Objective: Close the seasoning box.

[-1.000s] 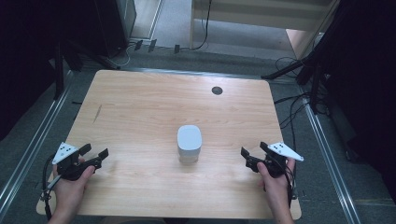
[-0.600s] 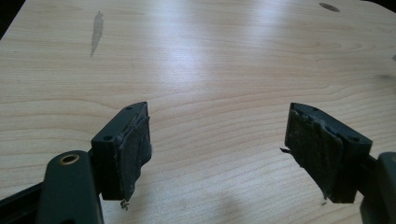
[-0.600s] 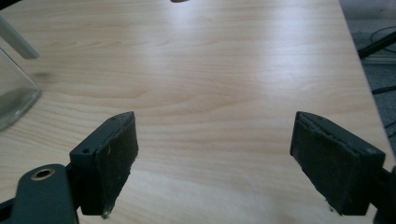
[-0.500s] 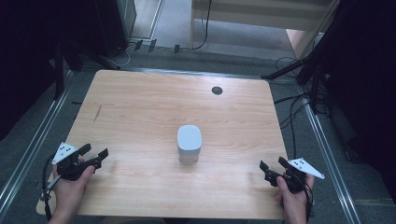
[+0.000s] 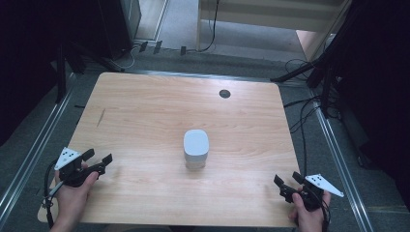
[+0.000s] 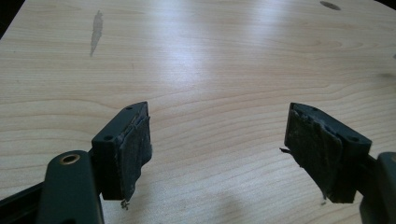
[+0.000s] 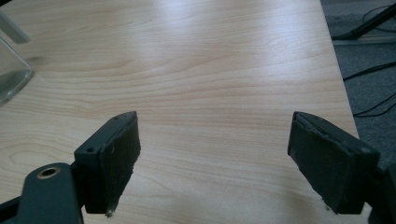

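Though cropped, glassy container (image 7: 11, 70) leftward

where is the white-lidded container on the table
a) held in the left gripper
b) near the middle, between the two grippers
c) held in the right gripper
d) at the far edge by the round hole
b: the container stands near the middle of the table, apart from the open left gripper and the open right gripper.

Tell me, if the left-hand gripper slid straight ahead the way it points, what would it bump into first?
Probably nothing: the left gripper faces bare table, and the white container seems off to the side.
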`<state>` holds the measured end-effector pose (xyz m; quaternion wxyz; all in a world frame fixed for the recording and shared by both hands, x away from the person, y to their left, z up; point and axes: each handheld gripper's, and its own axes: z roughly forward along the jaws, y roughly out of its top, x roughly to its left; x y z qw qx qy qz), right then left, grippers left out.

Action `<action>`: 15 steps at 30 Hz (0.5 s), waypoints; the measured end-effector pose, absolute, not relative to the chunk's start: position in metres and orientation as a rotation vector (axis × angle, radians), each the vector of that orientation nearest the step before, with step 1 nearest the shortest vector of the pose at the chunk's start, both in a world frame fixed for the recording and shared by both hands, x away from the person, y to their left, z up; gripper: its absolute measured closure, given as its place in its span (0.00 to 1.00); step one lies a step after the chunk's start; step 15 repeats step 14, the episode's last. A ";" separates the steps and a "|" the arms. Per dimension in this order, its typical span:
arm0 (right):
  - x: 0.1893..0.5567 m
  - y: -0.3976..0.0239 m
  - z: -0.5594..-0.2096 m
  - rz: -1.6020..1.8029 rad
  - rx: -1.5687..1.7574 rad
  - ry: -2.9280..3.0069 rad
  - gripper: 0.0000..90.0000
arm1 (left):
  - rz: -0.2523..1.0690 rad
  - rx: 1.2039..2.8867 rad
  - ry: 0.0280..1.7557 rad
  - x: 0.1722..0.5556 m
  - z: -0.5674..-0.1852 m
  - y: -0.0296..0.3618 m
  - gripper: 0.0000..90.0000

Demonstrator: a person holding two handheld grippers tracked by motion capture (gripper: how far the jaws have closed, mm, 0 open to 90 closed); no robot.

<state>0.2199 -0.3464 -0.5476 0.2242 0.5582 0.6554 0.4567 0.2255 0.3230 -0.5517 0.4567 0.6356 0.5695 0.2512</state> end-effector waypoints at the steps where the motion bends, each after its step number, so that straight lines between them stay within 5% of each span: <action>1: 0.219 -0.346 -0.547 1.251 1.531 1.813 0.19 | 0.619 1.568 1.405 0.226 -0.552 0.323 0.25; 10: 0.220 -0.345 -0.547 1.230 1.543 1.811 0.21 | 0.622 1.577 1.399 0.226 -0.552 0.322 0.29; 15: 0.221 -0.343 -0.548 1.166 1.580 1.783 0.21 | 0.647 1.607 1.394 0.226 -0.551 0.318 0.41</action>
